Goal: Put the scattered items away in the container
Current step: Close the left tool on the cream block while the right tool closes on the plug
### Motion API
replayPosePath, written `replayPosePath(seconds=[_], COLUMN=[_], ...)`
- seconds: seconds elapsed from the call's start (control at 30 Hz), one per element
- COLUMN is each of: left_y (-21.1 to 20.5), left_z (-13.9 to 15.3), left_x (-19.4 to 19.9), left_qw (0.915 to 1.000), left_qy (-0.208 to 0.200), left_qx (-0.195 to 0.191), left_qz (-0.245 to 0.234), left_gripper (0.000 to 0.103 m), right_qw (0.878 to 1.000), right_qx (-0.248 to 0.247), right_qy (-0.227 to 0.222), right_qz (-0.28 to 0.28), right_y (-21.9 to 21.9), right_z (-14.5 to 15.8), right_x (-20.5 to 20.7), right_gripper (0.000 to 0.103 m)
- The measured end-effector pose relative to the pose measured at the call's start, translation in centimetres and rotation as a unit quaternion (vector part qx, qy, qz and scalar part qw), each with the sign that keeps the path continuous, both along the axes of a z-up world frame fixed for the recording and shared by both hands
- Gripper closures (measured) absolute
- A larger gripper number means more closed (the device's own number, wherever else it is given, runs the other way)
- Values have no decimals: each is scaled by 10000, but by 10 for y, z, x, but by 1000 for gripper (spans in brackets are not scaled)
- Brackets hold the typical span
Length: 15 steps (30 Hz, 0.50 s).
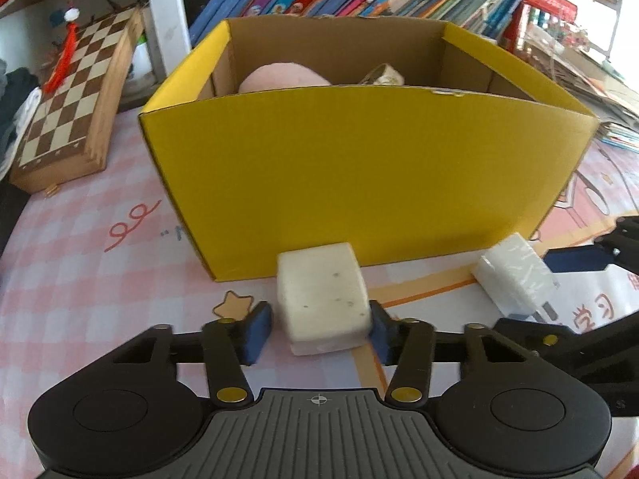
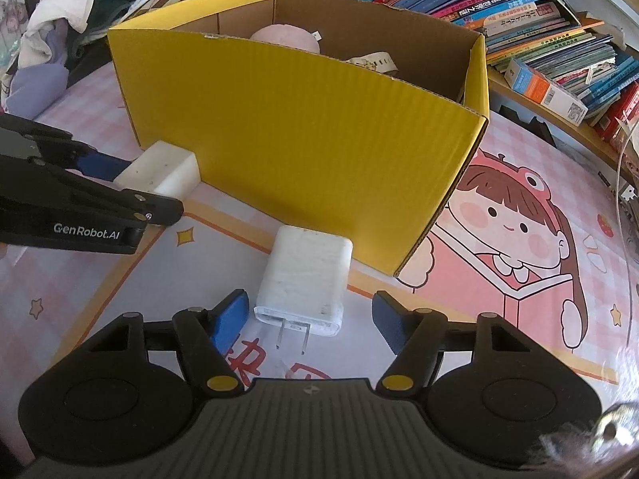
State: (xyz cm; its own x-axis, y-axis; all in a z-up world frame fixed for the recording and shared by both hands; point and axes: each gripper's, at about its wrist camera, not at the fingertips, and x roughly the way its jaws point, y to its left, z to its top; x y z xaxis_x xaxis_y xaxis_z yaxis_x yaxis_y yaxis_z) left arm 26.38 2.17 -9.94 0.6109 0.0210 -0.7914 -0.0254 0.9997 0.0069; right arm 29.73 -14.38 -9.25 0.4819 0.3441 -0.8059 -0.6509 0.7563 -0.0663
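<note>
A yellow cardboard box (image 1: 359,183) stands open on the pink mat; it also shows in the right wrist view (image 2: 303,147). Inside lie a pink plush (image 1: 279,78) and a roll of tape (image 1: 383,76). A white eraser block (image 1: 323,299) lies on the mat against the box front. My left gripper (image 1: 319,329) is open around the block; its right pad touches the block and its left pad stands apart. A white plug charger (image 2: 305,279) lies prongs toward me. My right gripper (image 2: 309,319) is open around the charger, touching neither side.
A wooden chess board (image 1: 76,103) lies left of the box. Stacked books (image 2: 539,32) fill the shelf behind and to the right. A pile of clothes (image 2: 60,40) sits at the far left. The pink mat (image 2: 519,239) is bare right of the box.
</note>
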Motion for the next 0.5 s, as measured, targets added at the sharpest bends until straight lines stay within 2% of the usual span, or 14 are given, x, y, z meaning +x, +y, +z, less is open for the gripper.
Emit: replayPosePath(seconds=[0.13, 0.5], left_y=[1, 8], left_z=[2, 15], left_x=[-4, -30], left_qw=[10000, 9998], left_qy=[3, -18], left_qx=[-64, -194], left_qz=[-21, 66], left_gripper=[67, 69], right_qw=[10000, 9991], right_qx=[30, 189], right_qy=[56, 343], right_qz=[-41, -178], right_y=[0, 4], right_z=[1, 1], right_x=[1, 2], right_gripper=[39, 41])
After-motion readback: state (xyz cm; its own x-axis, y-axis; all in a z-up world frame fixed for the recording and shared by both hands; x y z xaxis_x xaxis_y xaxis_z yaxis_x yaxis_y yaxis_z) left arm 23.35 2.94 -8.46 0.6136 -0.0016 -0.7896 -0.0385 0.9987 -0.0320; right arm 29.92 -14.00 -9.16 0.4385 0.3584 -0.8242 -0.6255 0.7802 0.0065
